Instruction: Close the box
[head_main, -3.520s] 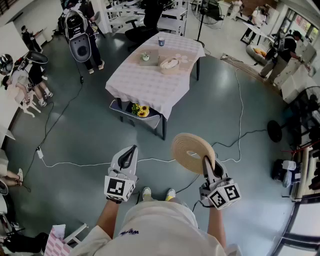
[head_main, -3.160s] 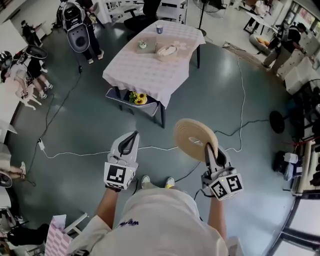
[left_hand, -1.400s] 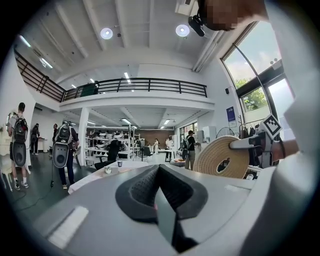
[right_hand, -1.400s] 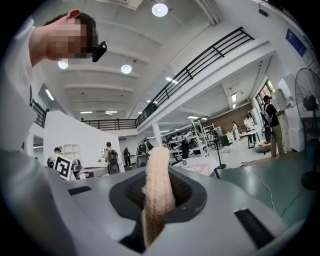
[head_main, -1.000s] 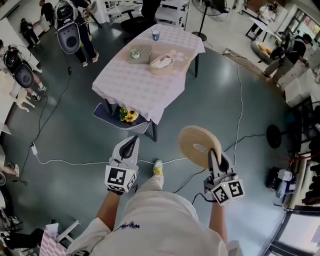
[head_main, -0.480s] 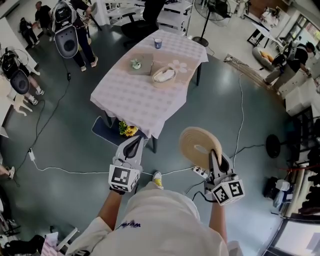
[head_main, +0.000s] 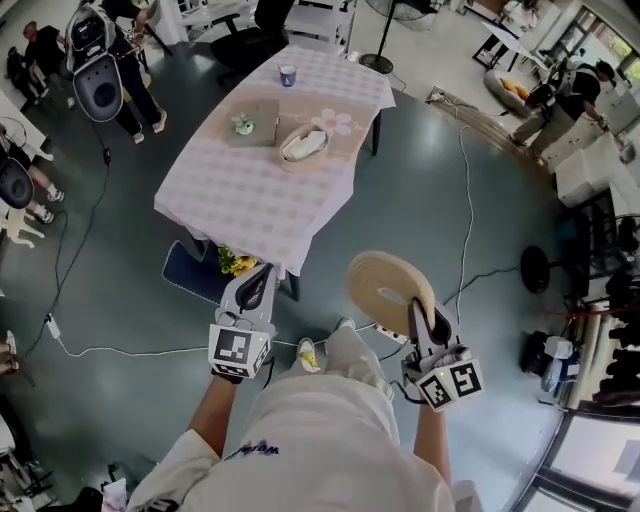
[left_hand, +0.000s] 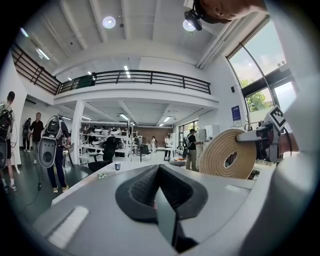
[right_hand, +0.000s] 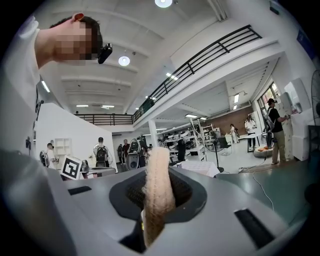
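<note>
A round woven lid (head_main: 388, 288) stands on edge in my right gripper (head_main: 413, 318), whose jaws are shut on its rim. From the right gripper view the lid (right_hand: 157, 190) shows edge-on between the jaws of the right gripper (right_hand: 157, 177). In the left gripper view, the same lid (left_hand: 230, 155) appears at the right. An open woven box (head_main: 302, 146) sits on the checked table (head_main: 250, 200), well ahead of both grippers. My left gripper (head_main: 256, 283) is level beside the right one, jaws together and empty; the left gripper view shows the left gripper (left_hand: 159, 169) the same way.
A cup (head_main: 288, 75) and a small plant (head_main: 244, 124) also stand on the table. Sunflowers (head_main: 233, 263) lie on a low shelf under its near edge. Cables cross the floor, and a fan stand (head_main: 536, 268) is at the right. People stand at the far left.
The table has come closer and shifted left in the head view as the person walks toward it. Both grippers keep their pose, and the lid stays in the right one.
</note>
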